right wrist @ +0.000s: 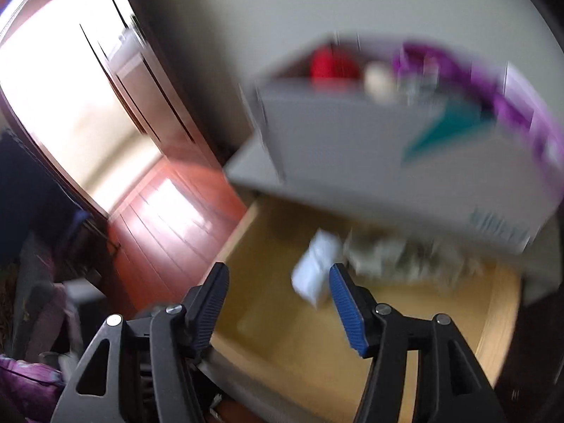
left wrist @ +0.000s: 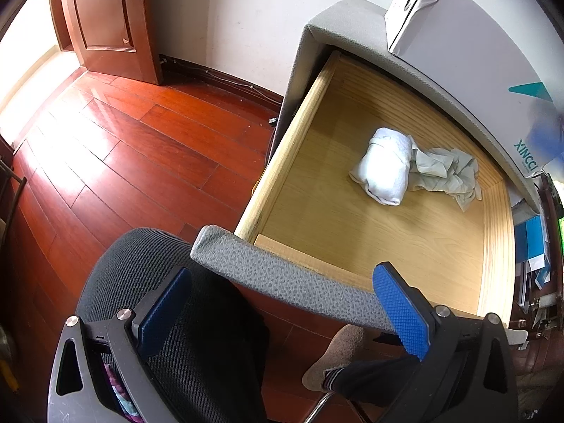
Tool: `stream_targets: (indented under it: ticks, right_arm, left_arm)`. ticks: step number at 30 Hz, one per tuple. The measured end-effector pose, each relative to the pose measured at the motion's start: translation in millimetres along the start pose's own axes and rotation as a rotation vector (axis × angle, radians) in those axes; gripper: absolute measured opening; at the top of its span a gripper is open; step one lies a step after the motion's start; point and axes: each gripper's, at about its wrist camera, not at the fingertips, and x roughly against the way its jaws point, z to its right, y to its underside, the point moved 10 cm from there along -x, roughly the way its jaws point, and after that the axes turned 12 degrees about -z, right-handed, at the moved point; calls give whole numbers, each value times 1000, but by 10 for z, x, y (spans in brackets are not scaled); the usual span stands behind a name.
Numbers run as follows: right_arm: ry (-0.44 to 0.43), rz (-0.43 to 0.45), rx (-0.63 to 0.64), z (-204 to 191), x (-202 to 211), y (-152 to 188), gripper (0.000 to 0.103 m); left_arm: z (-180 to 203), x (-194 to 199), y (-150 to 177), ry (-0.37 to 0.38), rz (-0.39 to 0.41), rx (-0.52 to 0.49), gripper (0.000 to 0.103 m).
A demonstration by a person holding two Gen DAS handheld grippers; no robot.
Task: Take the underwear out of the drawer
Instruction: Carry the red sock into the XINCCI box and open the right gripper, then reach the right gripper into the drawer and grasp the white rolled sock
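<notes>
The wooden drawer stands pulled out of a grey cabinet. Inside lie a white rolled cloth and, touching its right side, a crumpled pale grey-green garment. My left gripper hangs open over the drawer's grey textured front panel, which runs across between its blue pads without being pinched. The right wrist view is blurred. There my right gripper is open and empty above the drawer, just short of the white roll and the crumpled garment.
A white box sits on top of the cabinet, overhanging the drawer's back. A black mesh chair seat and a person's slippered foot are below the drawer front. Red wooden floor and a door lie to the left.
</notes>
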Motion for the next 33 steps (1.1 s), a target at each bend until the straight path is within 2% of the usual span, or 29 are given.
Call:
stream_targets:
  ticks: [3, 5, 8, 15, 20, 27, 30, 33]
  right_arm:
    - [12, -110, -123, 149, -512, 80, 61]
    - [13, -162, -191, 226, -691, 103, 61]
    - [95, -204, -214, 282, -917, 73, 61]
    - [204, -264, -213, 336, -1229, -33, 61]
    - [262, -267, -224, 342, -1329, -126, 61]
    - [254, -301, -243, 406, -1492, -99, 60]
    - [240, -308, -234, 401, -1503, -80, 49]
    - [253, -304, -162, 323, -1442, -72, 41]
  left_arm:
    - [-4, 1, 3, -1, 2, 3, 103]
    - [-2, 5, -7, -5, 6, 0, 103]
    - [-5, 9, -8, -6, 8, 1, 103]
    - [-5, 4, 5, 11, -1, 12, 103]
    - [-2, -3, 9, 13, -3, 15, 103]
    - [20, -18, -4, 5, 3, 9, 103]
    - [17, -15, -9, 9, 0, 14, 103]
    - [10, -10, -9, 8, 1, 14, 103]
